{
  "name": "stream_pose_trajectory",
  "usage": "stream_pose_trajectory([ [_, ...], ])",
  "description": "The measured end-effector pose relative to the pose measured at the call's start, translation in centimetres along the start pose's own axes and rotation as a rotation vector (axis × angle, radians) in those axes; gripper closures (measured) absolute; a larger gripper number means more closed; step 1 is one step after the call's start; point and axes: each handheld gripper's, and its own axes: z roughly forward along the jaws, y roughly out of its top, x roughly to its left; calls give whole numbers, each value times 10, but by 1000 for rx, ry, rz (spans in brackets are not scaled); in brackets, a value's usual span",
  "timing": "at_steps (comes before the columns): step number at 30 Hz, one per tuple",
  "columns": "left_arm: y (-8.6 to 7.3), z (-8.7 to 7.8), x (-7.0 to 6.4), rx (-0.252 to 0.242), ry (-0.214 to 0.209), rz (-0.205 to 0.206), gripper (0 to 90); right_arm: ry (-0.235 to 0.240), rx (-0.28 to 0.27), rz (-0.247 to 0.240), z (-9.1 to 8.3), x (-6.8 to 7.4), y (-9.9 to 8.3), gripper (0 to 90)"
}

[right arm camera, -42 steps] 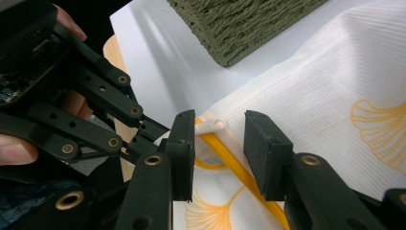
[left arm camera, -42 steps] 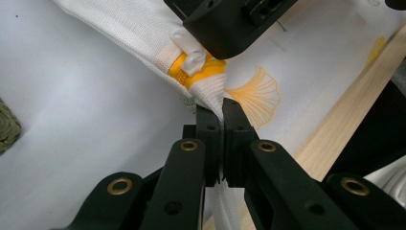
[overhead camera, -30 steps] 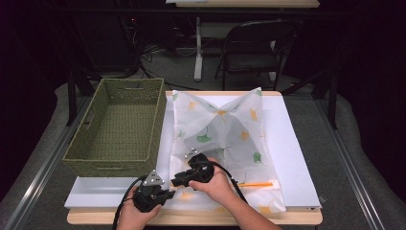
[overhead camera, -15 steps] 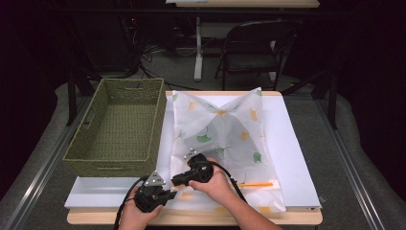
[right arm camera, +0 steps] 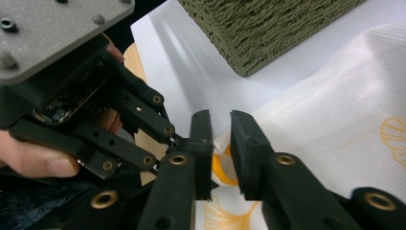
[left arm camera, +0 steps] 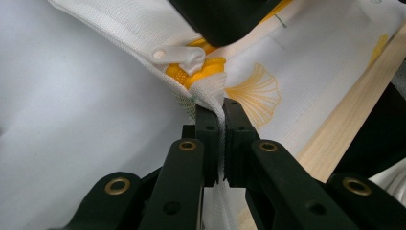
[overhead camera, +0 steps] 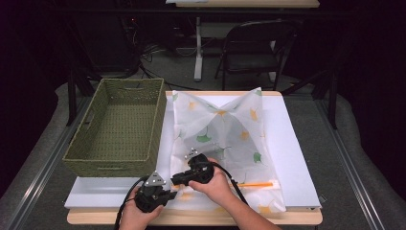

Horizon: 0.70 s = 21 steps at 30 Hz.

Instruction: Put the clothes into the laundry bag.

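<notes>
Left gripper point(left arm camera: 223, 108), at table's point(overhead camera: 297, 143) near-left edge, is clamped on the end of the white mesh bag point(overhead camera: 225, 139) by its yellow zipper point(left arm camera: 196, 72). Right gripper point(right arm camera: 220, 127), jaws apart, straddles the white zip pull point(left arm camera: 179, 55). Zipper's long axis follows the near edge, l-to-r. Green basket point(overhead camera: 115, 127) sits far-left.

A white, finely ribbed mesh-cloth bag point(left arm camera: 306, 62) with glossy white plastic zip pull point(left arm camera: 178, 56) is seen beside a rough olive woven wicker basket point(right arm camera: 268, 28), matt white tabletop point(left arm camera: 72, 143)
</notes>
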Motion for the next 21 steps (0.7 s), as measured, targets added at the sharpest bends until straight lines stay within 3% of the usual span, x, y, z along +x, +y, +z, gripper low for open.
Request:
stream_pose_trajectory([
  [5, 2, 1, -2, -1, 0, 12, 882, -26, 6, 24, 7, -2, 0, 694],
  [9, 3, 3, -3, -5, -5, 17, 885, -63, 23, 5, 12, 0, -2, 694],
  [11, 4, 5, -5, -3, -5, 19, 885, -97, 35, -19, 15, 2, -3, 721],
  [14, 4, 6, -5, 0, -10, 18, 885, -105, 32, -35, 14, 5, -3, 807],
  [21, 2, 6, -5, -4, -6, 10, 885, -76, 3, -15, 6, 5, -3, 898],
])
